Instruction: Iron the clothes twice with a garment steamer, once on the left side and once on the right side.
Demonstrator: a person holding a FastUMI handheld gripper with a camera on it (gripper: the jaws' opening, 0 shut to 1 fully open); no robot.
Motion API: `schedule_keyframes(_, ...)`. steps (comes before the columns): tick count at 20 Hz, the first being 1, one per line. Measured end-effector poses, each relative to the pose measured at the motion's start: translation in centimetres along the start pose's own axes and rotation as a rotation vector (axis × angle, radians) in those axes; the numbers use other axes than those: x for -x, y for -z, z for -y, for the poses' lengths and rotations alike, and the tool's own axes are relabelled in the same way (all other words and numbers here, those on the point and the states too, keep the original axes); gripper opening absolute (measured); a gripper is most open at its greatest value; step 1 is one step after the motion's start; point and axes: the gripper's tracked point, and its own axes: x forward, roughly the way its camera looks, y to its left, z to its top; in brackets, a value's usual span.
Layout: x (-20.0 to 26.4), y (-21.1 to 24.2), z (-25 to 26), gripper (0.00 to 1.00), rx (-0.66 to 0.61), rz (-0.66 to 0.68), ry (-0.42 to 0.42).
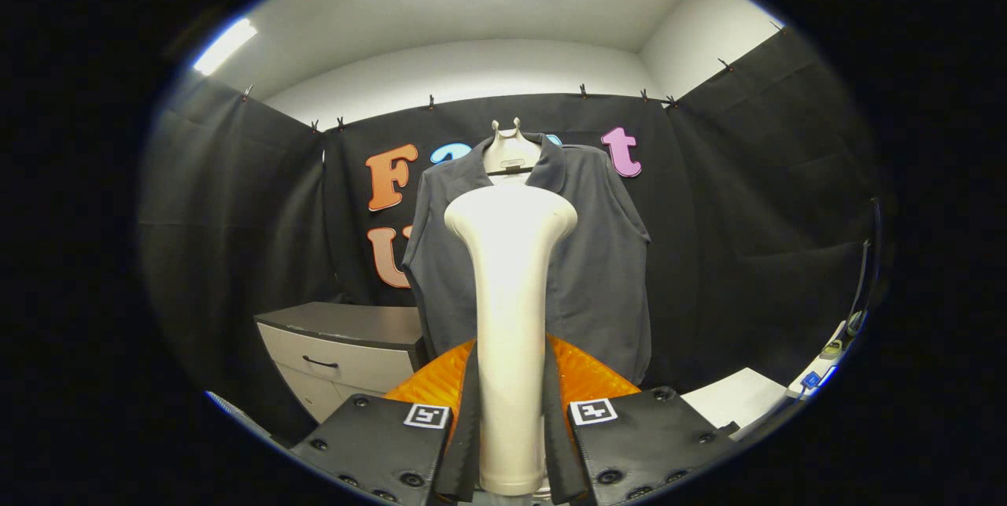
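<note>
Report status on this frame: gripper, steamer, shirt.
Gripper shut on steamer, held upright between fingers. Grey shirt hangs on hanger beyond steamer head. Nothing between head and shirt.

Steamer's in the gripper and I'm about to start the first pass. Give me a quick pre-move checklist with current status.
1. Grip: gripper fingers press both sides of the garment steamer handle: ok.
2. Steamer upright, head toward the shirt: ok.
3. Shirt hanging on its hanger, front facing: ok.
4. Head touching fabric: cannot tell.
5. Steam running: cannot tell.
6. Drawer cabinet stands beside the shirt's lower left: ok, keep off it.
</note>
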Motion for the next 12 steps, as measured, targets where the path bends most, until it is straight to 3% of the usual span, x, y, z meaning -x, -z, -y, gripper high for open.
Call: schedule_keyframes(12, 0.19, 0.58, -0.69, 0.42, -0.003, -0.012, -0.030)
